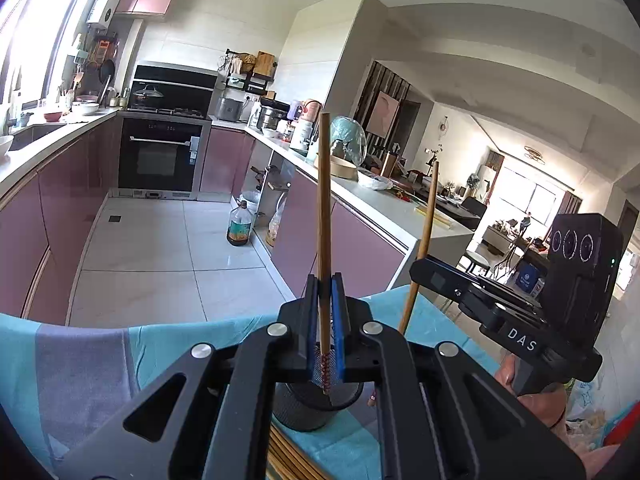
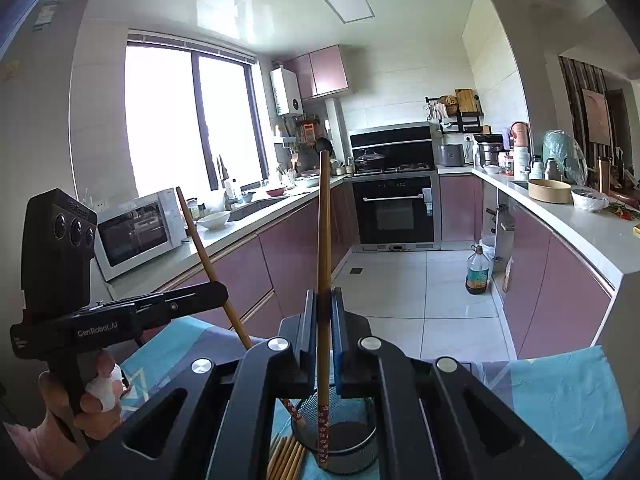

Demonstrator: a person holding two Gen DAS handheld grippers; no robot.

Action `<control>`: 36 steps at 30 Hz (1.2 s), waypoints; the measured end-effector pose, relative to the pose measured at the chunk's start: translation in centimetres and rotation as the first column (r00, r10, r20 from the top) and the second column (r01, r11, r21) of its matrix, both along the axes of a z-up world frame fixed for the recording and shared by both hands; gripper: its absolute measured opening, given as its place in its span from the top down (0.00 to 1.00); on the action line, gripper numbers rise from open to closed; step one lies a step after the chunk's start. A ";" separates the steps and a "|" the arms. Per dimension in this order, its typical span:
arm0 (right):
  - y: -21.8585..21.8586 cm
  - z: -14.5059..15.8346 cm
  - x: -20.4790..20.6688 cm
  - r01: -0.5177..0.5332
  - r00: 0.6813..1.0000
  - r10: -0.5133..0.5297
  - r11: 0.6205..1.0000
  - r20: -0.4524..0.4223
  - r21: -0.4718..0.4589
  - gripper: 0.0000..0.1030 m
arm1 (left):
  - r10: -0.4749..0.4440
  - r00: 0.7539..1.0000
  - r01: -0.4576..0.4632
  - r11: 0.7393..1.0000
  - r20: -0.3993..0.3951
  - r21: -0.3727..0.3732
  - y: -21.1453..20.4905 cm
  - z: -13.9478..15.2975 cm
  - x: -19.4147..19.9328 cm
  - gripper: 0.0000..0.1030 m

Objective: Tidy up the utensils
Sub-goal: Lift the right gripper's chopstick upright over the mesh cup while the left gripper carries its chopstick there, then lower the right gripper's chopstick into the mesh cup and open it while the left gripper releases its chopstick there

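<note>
A: I read "DAS" on my right gripper (image 1: 416,276) and "GenRobot.AI" on my left gripper (image 2: 222,294).

B: And the fingers?

A: Left ones are clamped on a chopstick (image 1: 324,240), which stands upright between the blue pads (image 1: 339,320), patterned tip just above the black mesh holder (image 1: 316,408). The right pair pinches a second chopstick (image 2: 323,280), its floral end dipping inside that holder's rim (image 2: 340,436).

B: Anything beside the holder?

A: Loose chopsticks (image 2: 286,456) on the teal cloth (image 2: 568,396), touching its left side.
</note>
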State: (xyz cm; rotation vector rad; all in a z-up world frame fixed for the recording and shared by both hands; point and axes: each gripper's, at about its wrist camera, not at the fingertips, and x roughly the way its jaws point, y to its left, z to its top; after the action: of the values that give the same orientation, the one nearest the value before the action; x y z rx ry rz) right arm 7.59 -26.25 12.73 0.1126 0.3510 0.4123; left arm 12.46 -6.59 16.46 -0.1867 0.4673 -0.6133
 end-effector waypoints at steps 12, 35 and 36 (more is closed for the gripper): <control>1.5 -5.1 5.2 0.016 0.988 -0.023 0.999 -0.154 -0.050 0.95 | -0.016 0.993 0.038 0.982 -0.117 0.184 -6.0 -5.3 3.4 0.93; 2.4 -8.0 5.6 0.059 0.965 -0.082 0.993 -0.249 -0.099 0.74 | 0.037 0.989 -0.005 0.977 -0.145 0.215 -5.4 -11.0 5.1 0.74; 2.4 -7.8 5.2 0.060 0.967 -0.083 0.993 -0.241 -0.101 0.73 | 0.046 0.989 -0.015 0.977 -0.139 0.214 -5.1 -11.1 4.9 0.74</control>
State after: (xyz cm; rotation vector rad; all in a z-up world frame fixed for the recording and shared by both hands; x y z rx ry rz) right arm 12.79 -23.86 4.89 0.0849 0.6073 0.3099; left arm 17.34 -11.71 5.39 -0.0340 0.6647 -0.5174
